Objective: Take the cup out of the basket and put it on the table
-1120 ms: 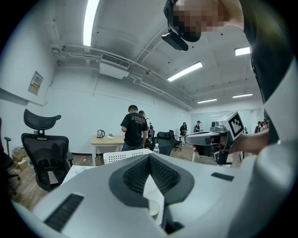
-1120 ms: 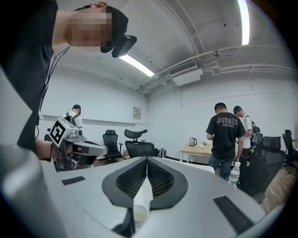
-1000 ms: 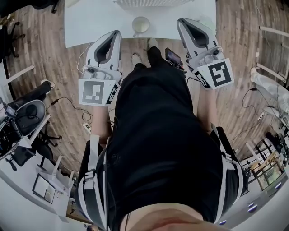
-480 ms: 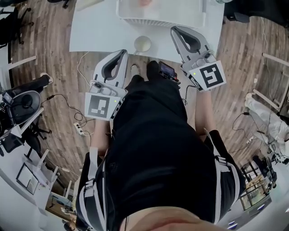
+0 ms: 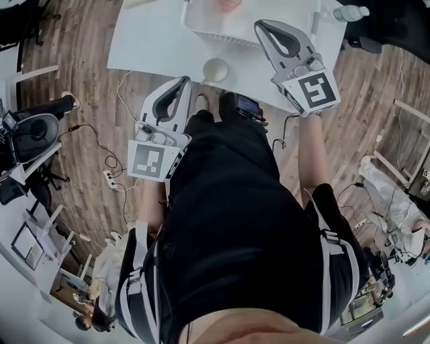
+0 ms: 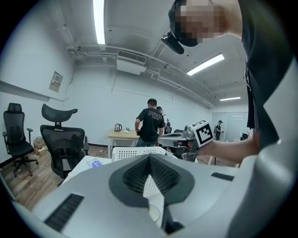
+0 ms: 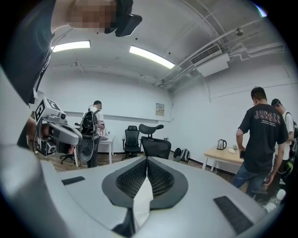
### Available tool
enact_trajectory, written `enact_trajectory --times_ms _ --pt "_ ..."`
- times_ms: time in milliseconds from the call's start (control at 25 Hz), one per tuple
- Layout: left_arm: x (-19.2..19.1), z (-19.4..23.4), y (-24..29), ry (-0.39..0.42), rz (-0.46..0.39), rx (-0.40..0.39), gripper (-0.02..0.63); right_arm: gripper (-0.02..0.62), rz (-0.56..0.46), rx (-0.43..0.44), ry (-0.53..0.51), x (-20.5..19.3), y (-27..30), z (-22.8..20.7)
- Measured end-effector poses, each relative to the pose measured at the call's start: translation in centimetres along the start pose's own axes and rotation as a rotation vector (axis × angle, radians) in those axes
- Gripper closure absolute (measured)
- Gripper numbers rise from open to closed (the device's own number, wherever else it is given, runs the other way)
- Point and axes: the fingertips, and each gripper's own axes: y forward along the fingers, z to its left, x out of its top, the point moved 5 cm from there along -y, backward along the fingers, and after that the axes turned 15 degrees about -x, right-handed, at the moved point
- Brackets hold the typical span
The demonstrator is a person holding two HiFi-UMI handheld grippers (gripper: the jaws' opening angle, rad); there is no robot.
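Shows cup (image 5: 215,69) on tabletop (image 5: 148,40) near its front edge, 6 o'clock of basket (image 5: 218,35), bare surface around it. Holds left hand-held gripper (image 5: 181,84) at that edge, 8 o'clock of cup, jaws together, empty. Holds right hand-held gripper (image 5: 263,28) beside basket, 2 o'clock of cup, jaws likewise together, empty.

Cropping the basket (image 5: 215,35) and table (image 5: 148,40) at the head view's top edge, leaving the pinkish contents (image 5: 227,4) too cut off to identify, masking the basket's lower wall behind the left gripper (image 6: 149,159).

Left gripper (image 6: 149,158) fingers together, white basket (image 6: 130,152) beyond
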Motion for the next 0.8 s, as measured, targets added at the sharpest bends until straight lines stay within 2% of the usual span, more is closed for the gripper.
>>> enact_trajectory --times_ms 480,640,800 --pt "-0.3 1.6 1.7 -0.043 0.002 0.109 0.586 0.575 0.075 0.11 -0.128 -3.3 8.1 -4.4" --pt "-0.3 2.2 1.7 -0.057 0.006 0.131 0.586 0.575 0.101 0.148 -0.205 -4.9 10.9 -4.6" --pt "0.4 2.6 2.1 -0.056 -0.021 0.136 0.586 0.574 0.13 0.23 -0.259 -6.6 12.8 -3.9"
